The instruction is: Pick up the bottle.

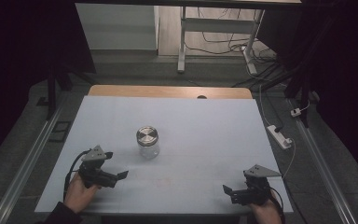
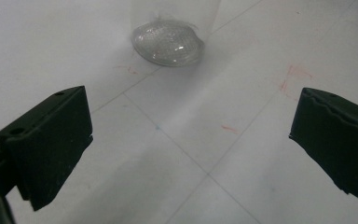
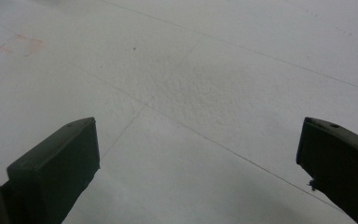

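Observation:
A clear glass jar (image 1: pixel 148 143) with a silver metal lid stands upright near the middle of the pale table (image 1: pixel 205 126). My left gripper (image 1: pixel 114 176) rests low at the front left, held by a hand, its jaws wide apart and empty. In the left gripper view the jar's rounded glass base (image 2: pixel 168 43) sits ahead of the gripper (image 2: pixel 191 135), well beyond the jaws. My right gripper (image 1: pixel 229 192) lies at the front right, open and empty, pointing left. In the right gripper view, bare table surface lies between the spread jaws of the gripper (image 3: pixel 198 163).
A wooden strip (image 1: pixel 168 91) borders the table's far edge. A white power strip (image 1: pixel 279 136) and cables lie on the floor to the right. Metal rails (image 1: pixel 28 158) run along both sides. Faint red marks (image 2: pixel 293 74) show on the tabletop.

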`<state>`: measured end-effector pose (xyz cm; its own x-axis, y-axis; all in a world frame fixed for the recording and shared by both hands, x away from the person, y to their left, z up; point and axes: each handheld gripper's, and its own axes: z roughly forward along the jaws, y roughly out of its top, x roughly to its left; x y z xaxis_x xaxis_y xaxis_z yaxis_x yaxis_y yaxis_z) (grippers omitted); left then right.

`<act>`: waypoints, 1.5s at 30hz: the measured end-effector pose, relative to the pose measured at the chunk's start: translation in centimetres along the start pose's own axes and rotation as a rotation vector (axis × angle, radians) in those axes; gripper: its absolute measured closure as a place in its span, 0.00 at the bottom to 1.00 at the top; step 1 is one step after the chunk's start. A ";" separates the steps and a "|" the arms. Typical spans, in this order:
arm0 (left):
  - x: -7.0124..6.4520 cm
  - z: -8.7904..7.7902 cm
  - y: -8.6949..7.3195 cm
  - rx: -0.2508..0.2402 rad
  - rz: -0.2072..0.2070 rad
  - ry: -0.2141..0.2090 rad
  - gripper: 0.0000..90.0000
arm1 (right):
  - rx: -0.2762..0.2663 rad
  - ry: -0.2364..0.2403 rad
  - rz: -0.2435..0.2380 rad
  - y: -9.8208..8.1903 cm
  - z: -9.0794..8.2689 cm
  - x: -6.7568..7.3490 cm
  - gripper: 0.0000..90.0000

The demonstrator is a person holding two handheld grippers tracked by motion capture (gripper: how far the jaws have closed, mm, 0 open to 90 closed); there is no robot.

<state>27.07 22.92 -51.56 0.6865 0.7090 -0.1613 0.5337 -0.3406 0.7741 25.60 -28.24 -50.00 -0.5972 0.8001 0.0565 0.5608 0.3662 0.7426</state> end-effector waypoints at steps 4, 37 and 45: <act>0.2 0.7 0.6 0.015 0.005 0.005 0.00 | -0.001 0.001 -0.004 0.0 0.0 0.0 0.00; 1.1 8.7 6.2 0.067 0.129 0.008 0.00 | 0.013 0.005 -0.017 0.0 0.1 0.2 0.00; 1.7 9.5 7.1 0.032 0.131 0.006 0.00 | 0.011 0.005 -0.017 0.0 0.1 0.2 0.00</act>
<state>36.67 15.82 -52.17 0.7487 0.6605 -0.0565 0.4551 -0.4502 0.7682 25.58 -28.03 -50.07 -0.6095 0.7913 0.0479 0.5569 0.3844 0.7363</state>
